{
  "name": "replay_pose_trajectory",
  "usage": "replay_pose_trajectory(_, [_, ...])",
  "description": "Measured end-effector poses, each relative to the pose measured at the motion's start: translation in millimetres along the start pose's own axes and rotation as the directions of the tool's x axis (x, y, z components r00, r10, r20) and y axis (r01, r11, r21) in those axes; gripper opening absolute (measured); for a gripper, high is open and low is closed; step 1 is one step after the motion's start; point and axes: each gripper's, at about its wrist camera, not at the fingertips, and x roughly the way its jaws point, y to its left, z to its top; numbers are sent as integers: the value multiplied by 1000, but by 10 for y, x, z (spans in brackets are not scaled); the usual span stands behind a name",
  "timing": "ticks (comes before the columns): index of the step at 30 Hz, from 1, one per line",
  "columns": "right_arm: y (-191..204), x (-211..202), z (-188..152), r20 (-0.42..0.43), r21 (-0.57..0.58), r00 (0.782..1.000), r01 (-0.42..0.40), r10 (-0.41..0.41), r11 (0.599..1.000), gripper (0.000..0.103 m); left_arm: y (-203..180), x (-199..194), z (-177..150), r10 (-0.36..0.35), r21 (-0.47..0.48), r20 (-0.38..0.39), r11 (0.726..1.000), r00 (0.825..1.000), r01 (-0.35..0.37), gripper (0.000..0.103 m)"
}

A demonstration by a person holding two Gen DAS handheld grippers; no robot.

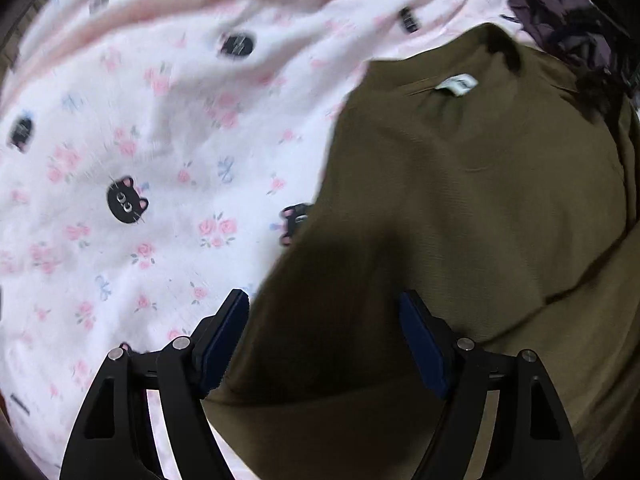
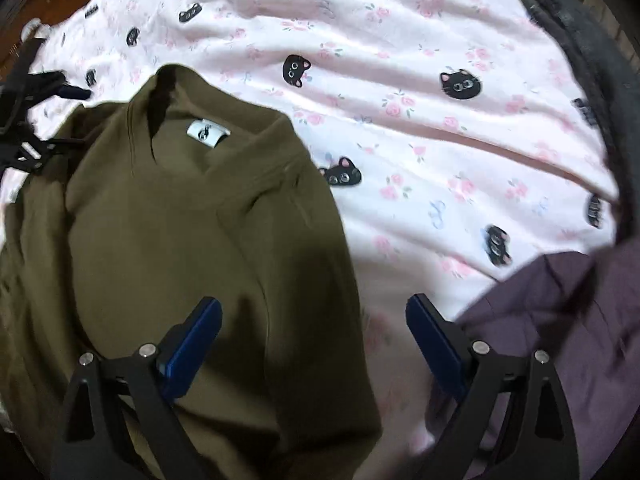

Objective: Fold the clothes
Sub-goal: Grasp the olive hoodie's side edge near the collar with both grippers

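An olive-green shirt [image 1: 472,208] lies on a pink bedsheet with black cat faces [image 1: 132,152], collar and white neck label [image 1: 458,85] at the far end. My left gripper [image 1: 324,304] is open and empty, hovering over the shirt's left edge. In the right wrist view the shirt [image 2: 180,220] lies left of centre, label [image 2: 208,133] visible. My right gripper [image 2: 314,308] is open and empty, straddling the shirt's right edge, with the sheet [image 2: 420,120] beyond. The left gripper [image 2: 36,120] shows at the far left beside the shirt.
A dark purple garment [image 2: 568,320] lies bunched at the right, under my right finger, and shows at the top right in the left wrist view [image 1: 560,12]. A dark rim [image 2: 592,40] borders the sheet at the far right.
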Motion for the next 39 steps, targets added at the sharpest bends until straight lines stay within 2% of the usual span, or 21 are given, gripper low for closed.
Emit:
replay_pose_trajectory(4, [-167,248,-36,-82,34,990,-115,118,993,95,250,70,48,-32,-31,-9,999,999,32,73])
replay_pose_trajectory(6, [-233,271,-83,-81,48,982,-167,171,985,96,309,103,17,-47,-14,-36,999,998,46,73])
replay_pose_trajectory(8, [-309,250,-132,-79,59,970,-225,230,972,96,390,57,-58,-101,-9,-45,995,994,101,73])
replay_pose_trajectory(10, [-426,188,-189,-74,83,953,-287,293,954,95,543,-22,-161,-158,-41,-41,987,987,156,73])
replay_pose_trajectory(13, [-631,117,-283,-69,144,920,-374,386,916,95,856,-50,-356,-215,-153,-52,967,975,205,73])
replay_pose_trajectory(16, [-727,136,-357,-87,203,898,-408,431,890,95,982,-3,-504,-245,-230,-52,946,968,227,73])
replay_pose_trajectory(18, [-751,188,-360,-92,227,895,-409,437,884,96,990,59,-597,-275,-287,-36,924,961,254,74])
replay_pose_trajectory(19, [-745,191,-336,-81,239,891,-417,446,877,96,954,98,-622,-280,-294,-41,921,959,257,74])
replay_pose_trajectory(21, [-726,189,-281,-55,262,884,-436,464,861,96,804,190,-637,-256,-259,-74,938,964,229,75])
replay_pose_trajectory(24, [-664,179,-128,-32,236,921,-371,389,898,95,633,240,-555,-192,-205,-70,963,979,174,75])
replay_pose_trajectory(28, [-610,292,92,-18,238,953,-290,303,927,96,379,271,-354,-93,-96,-36,991,995,89,76])
replay_pose_trajectory(30, [-506,393,169,-27,213,957,-276,288,937,97,316,372,-339,-115,-106,-60,988,992,108,76])
replay_pose_trajectory(32, [-426,423,199,-14,197,944,-321,330,926,96,341,432,-368,-155,-161,-64,977,986,143,76])
replay_pose_trajectory(34, [-354,434,208,-11,184,925,-372,380,910,93,399,456,-409,-195,-216,-64,960,979,177,76])
replay_pose_trajectory(37, [-294,474,233,-67,145,934,-338,350,930,76,451,465,-437,-225,-268,-73,943,972,198,74])
replay_pose_trajectory(38, [-344,464,234,-66,158,932,-342,356,926,61,450,460,-436,-227,-273,-78,941,971,198,72])
replay_pose_trajectory(39, [-399,452,233,-63,174,929,-349,364,921,38,444,453,-443,-233,-274,-80,940,969,203,70])
